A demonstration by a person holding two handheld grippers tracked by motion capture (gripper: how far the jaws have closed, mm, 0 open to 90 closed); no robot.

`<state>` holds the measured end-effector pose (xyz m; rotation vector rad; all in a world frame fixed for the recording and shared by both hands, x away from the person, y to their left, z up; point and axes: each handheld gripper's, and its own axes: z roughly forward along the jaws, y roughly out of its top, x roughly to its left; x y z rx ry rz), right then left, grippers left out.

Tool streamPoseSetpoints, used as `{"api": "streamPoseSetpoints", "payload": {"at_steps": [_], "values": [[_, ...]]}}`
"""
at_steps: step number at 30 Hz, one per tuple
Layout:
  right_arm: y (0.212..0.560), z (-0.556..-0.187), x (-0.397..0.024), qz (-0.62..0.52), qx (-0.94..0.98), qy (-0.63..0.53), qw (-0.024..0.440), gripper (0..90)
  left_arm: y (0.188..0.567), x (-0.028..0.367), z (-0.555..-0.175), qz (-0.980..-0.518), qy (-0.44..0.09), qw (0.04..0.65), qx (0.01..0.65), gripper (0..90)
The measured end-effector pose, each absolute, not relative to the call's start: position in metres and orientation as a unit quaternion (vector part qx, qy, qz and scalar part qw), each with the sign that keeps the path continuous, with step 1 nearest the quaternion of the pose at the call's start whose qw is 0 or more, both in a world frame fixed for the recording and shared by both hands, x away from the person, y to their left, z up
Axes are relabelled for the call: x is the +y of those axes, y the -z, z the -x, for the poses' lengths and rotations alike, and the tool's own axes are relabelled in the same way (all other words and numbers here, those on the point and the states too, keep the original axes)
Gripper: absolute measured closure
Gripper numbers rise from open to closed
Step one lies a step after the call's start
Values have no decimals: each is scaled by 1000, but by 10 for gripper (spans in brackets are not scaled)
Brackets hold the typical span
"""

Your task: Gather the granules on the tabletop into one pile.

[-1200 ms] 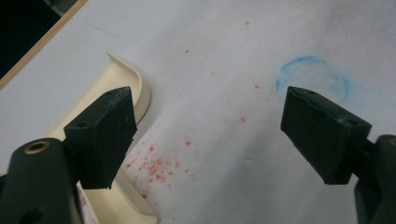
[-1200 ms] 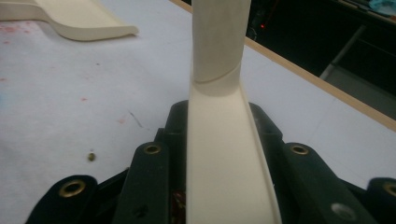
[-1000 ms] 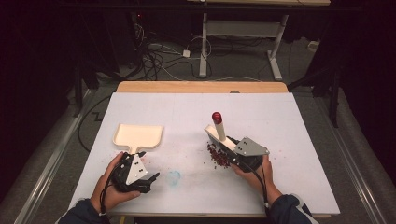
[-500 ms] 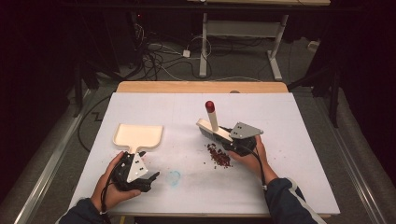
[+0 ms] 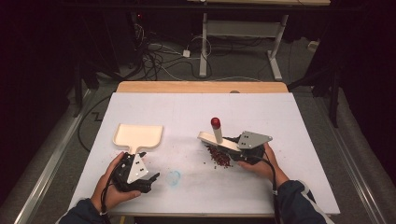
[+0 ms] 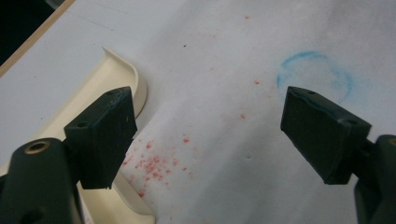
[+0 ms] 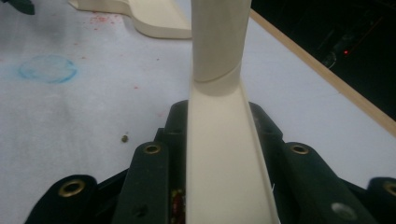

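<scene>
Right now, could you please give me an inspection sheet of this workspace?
Surface: white table top with a blue ring stain and reddish dust.
Job's things: cream dustpan lying flat; cream brush with red-tipped handle; dark red crumb pile beside the brush.
Clutter: nothing seen.
Grippers: left gripper open, one jaw over the dustpan's handle; right gripper shut on the brush.
Cables: one trails from each gripper; more tangled on the floor.
Surroundings: dark room, grey desk frame behind.

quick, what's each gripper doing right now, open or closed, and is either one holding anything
Left gripper: open, holding nothing, beside the cream dustpan.
Right gripper: shut on the cream brush, by the red crumbs.
</scene>
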<state>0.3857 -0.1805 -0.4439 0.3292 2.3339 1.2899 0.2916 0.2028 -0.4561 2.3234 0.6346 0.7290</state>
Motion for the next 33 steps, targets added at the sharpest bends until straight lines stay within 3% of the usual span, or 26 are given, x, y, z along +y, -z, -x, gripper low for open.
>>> {"api": "streamPoseSetpoints", "payload": {"at_steps": [8, 18, 25, 33], "values": [[433, -398, -178, -145, 827, -490, 233, 672, 457, 203, -294, -879, -273, 308, 243, 172], [439, -409, -154, -137, 847, -472, 204, 673, 458, 203, -294, -879, -271, 308, 243, 172], [435, -398, -170, -113, 857, -469, 181, 672, 457, 203, -293, -880, -271, 307, 241, 172], [425, -389, -188, -136, 839, -489, 197, 672, 457, 201, -293, -880, -273, 305, 239, 172]]}}
